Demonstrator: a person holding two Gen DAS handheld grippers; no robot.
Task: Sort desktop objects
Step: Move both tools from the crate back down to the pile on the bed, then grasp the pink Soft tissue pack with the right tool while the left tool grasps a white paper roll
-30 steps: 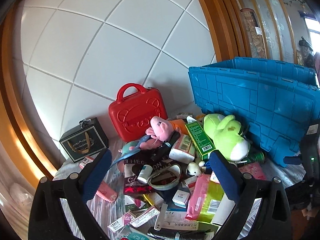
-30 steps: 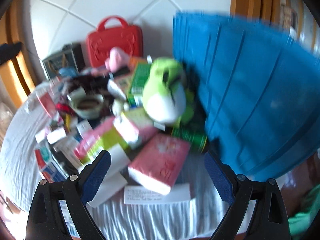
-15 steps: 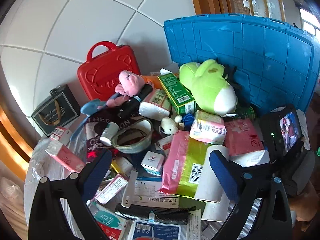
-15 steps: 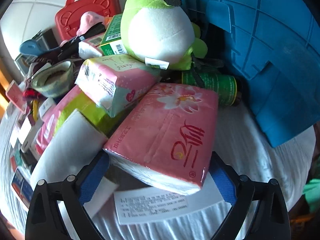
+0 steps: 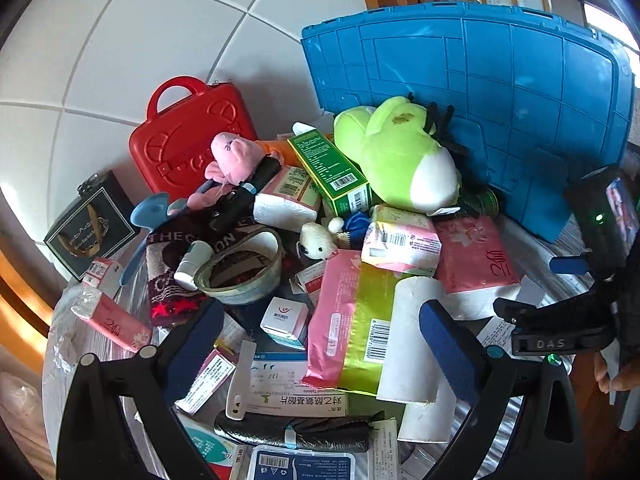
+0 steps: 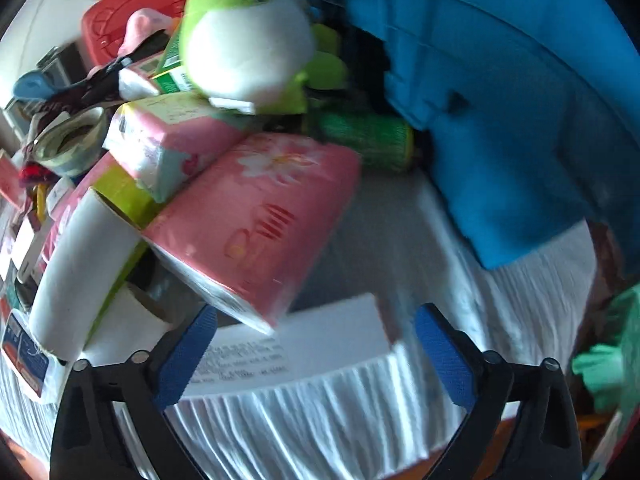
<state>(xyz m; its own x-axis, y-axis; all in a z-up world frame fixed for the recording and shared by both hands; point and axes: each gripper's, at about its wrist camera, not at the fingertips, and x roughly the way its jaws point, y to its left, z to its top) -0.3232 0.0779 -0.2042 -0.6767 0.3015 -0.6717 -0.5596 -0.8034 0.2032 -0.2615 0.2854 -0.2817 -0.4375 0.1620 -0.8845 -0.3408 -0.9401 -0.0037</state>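
White wall tiles (image 5: pixel 120 40) are seen behind a worktop (image 6: pixel 400 248) draped in a white pleated cloth and heaped with clutter. At the right rear, a blue plastic crate lid (image 5: pixel 480 92) is propped upright. Against it a green plush toy (image 5: pixel 400 152) is laid, atop a green carton (image 5: pixel 328 168). A red mini suitcase (image 5: pixel 188 140) is stood against the wall, with a pink plush (image 5: pixel 232 156) just in front. A pink tissue pack (image 6: pixel 260 216) is seen near the worktop's front edge, resting on a printed leaflet (image 6: pixel 300 344). The left claw (image 5: pixel 320 344) is held apart above small boxes, gripping nothing. The right claw (image 6: pixel 316 356) is likewise held apart, empty, just before the tissue pack.
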